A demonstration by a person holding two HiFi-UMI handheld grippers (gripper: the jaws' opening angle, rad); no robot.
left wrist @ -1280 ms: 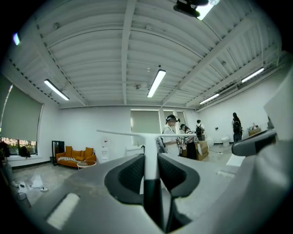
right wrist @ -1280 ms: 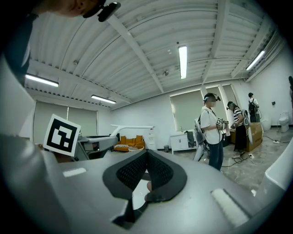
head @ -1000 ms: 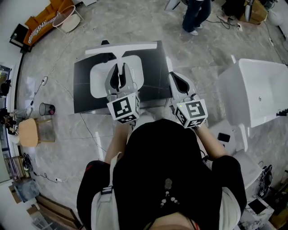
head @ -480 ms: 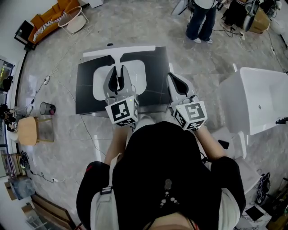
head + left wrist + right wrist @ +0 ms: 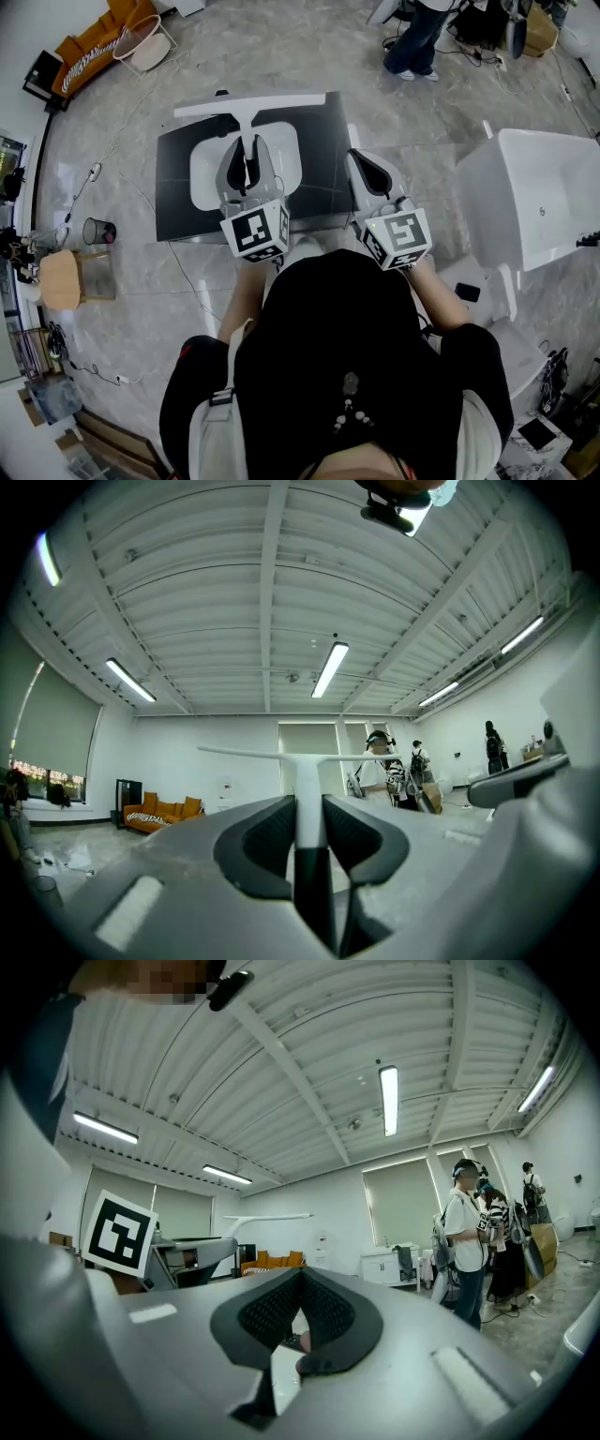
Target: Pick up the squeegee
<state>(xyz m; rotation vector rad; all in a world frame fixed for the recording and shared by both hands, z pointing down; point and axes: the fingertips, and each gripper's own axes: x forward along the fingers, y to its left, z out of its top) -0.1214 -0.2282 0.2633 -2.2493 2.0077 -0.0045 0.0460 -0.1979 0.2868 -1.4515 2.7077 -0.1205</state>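
L claw point(image 5: 248, 157) pinching squeegee point(image 5: 251, 105) handle; R claw point(image 5: 367, 169) pressed together, empty. Lift straight w/ firm grip, blade level, clear of table point(image 5: 323, 131).

The squeegee point(image 5: 249, 105) is white and T-shaped with a black lower handle. It lies level above the desk point(image 5: 178, 202), blade crosswise near the far edge, handle clamped in the left gripper's point(image 5: 248, 145) jaws.

squeegee handle: lower part of the white T-shaped squeegee point(image 5: 249, 104) is hidden between the jaws of the left gripper point(image 5: 248, 142).
1 o'clock: standing person point(image 5: 417, 37), cut off by the top edge.
3 o'clock: large white tub point(image 5: 539, 192), cut off by the right edge.
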